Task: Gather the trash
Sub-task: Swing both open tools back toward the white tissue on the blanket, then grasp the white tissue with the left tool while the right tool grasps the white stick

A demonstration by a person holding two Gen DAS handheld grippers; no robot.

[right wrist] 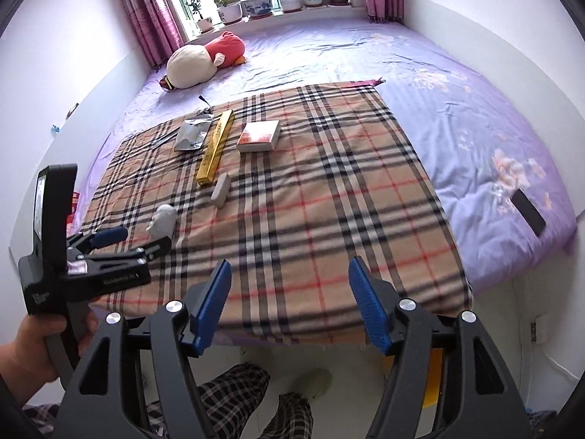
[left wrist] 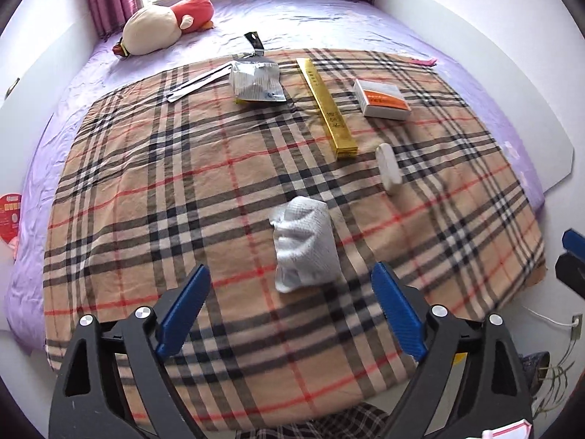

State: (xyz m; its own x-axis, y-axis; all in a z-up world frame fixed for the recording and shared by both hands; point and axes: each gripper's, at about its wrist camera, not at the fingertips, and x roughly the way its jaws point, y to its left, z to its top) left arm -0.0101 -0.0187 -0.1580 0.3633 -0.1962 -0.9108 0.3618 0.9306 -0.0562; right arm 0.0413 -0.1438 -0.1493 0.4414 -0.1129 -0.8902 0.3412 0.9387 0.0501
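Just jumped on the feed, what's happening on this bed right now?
A person holds a gripper in each hand over a plaid blanket spread on the bed. Both are open and empty. The left gripper points at a crumpled white tissue, which lies just ahead of its fingers, untouched. The right gripper hangs over the blanket's near edge with nothing in front of it. Farther back lie a gold box, a white-and-orange box, a silver packet and a small white case, none picked up yet.

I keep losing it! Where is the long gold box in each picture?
Left wrist view: the long gold box lies right of centre, upper half, slanting down to the right.
Right wrist view: the gold box lies left of centre, slanting down to the left.
Shared landmark: the orange and white box lies to its right.
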